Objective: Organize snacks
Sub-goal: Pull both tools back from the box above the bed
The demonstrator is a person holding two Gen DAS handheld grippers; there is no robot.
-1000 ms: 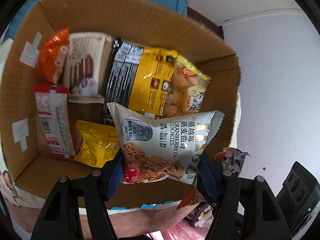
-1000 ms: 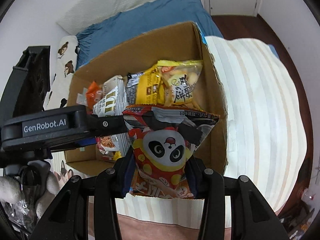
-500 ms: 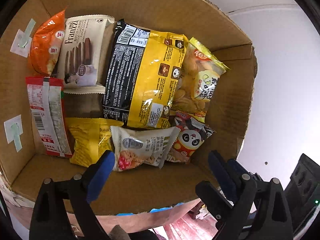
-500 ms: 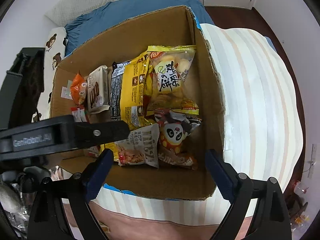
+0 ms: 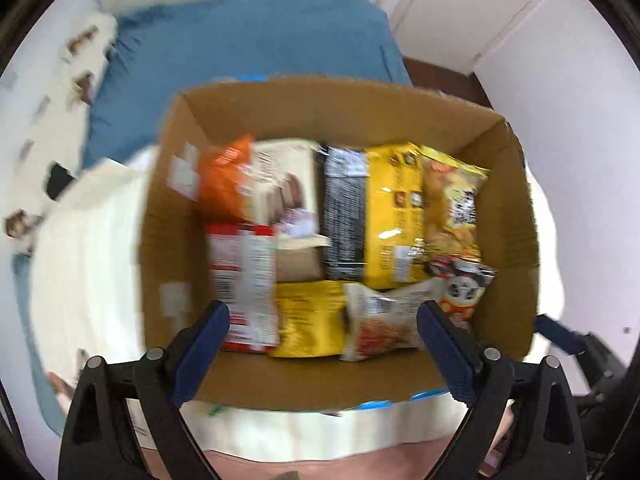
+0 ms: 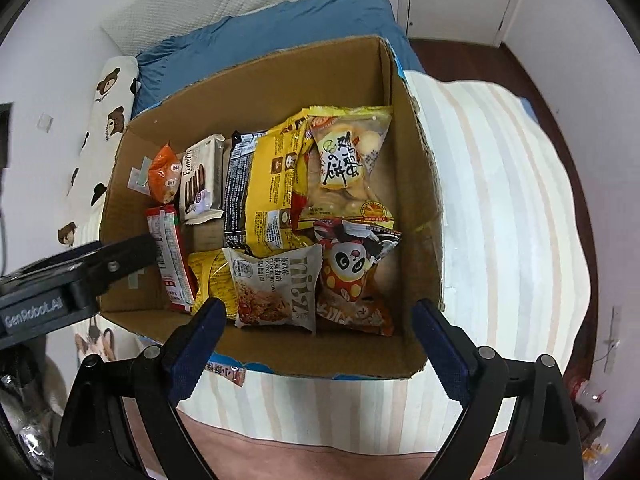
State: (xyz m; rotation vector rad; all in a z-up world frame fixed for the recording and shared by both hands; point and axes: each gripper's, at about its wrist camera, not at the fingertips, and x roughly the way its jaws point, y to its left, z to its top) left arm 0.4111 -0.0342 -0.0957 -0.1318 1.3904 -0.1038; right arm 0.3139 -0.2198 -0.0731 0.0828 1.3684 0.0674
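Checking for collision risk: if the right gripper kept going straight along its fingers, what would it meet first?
Probably the cranberry cookie packet lying in the cardboard box, beside the panda snack bag. The right gripper is open and empty above them; depth is hard to judge.

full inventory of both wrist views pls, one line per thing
box: 1, brown cardboard, on the striped cover
orange bag: 1, orange, box far left corner
wafer pack: 1, cream, right of the orange bag
big yellow bag: 1, yellow and black, box middle
biscuit bag: 1, clear and yellow, box far right
red pack: 1, red and white, box left side
small yellow bag: 1, yellow, box near side
cookie bag: 1, grey-white, box near side
panda bag: 1, red, box near right
striped cover: 1, white and beige, under the box
blue sheet: 1, blue, behind the box
bear pillow: 1, white with brown bears, far left
left gripper: 1, black with blue fingers, open, above the box
right gripper: 1, same, open, above the box
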